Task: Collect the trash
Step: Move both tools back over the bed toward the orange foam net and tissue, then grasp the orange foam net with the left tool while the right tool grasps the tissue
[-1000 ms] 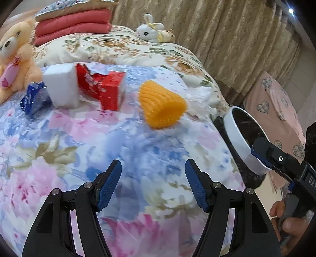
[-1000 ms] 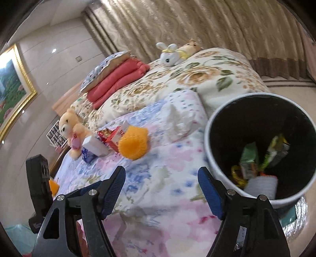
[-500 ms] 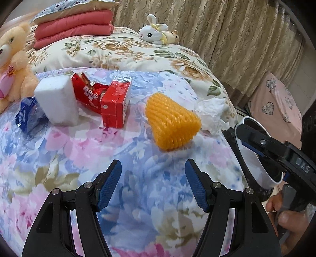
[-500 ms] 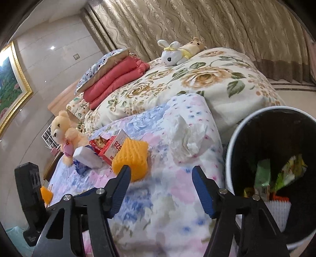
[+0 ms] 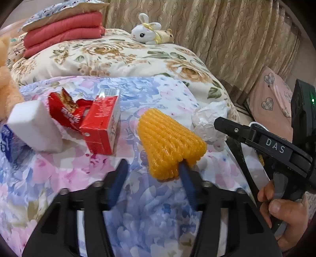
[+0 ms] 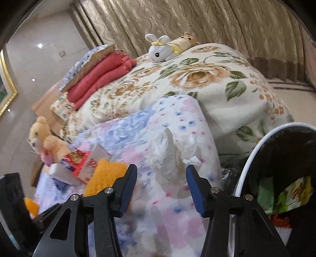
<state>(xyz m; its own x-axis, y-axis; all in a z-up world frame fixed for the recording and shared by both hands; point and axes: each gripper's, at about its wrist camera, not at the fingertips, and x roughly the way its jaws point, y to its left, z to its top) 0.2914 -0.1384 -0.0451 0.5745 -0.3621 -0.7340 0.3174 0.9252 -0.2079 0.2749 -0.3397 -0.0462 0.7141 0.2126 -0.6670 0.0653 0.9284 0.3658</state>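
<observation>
Nearest, our left tongs (image 5: pixel 153 174) have just been narrowing, gapped and empty, their right pad at the near end of the orange foam net (image 5: pixel 169 146) on the bed's floral quilt (image 5: pixel 138 217). Our right tongs (image 6: pixel 161 186), also narrowing with nothing clamped, frame the crumpled white tissue (image 6: pixel 169 152). Both pieces have drawn closer than a second ago, so two pickups look imminent. The net is ribbed and cone-shaped. The bin (image 6: pixel 254 162) waits at right.

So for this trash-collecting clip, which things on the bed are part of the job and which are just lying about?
Part of the job:
- orange foam net
- crumpled tissue
- red carton
- torn red wrapper
- white block
- blue packet
- bin

Just lying about:
- bunny plush
- teddy bear
- folded red blankets
- pillow
</observation>
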